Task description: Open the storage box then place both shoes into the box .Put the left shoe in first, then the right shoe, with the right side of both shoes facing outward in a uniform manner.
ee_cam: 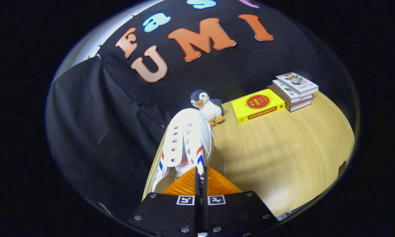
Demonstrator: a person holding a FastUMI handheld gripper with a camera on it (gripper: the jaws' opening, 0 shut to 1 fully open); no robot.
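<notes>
Now: gripper (pixel 200 179) fingers pinching white shoe's (pixel 187 144) right collar wall.
Shoe's long axis runs straight ahead from the fingertips, toe toward the penguin (pixel 206 107).

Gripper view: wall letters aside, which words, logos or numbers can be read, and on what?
No text is legible.
Yellow book: red round emblem and a red strip, print too small to read.
Stack of books: cover print blurred.
White sneaker: red tongue emblem, unreadable.
Gripper, fingers shut on the sneaker's striped side: two black-and-white square markers, patterns rather than words.
</notes>
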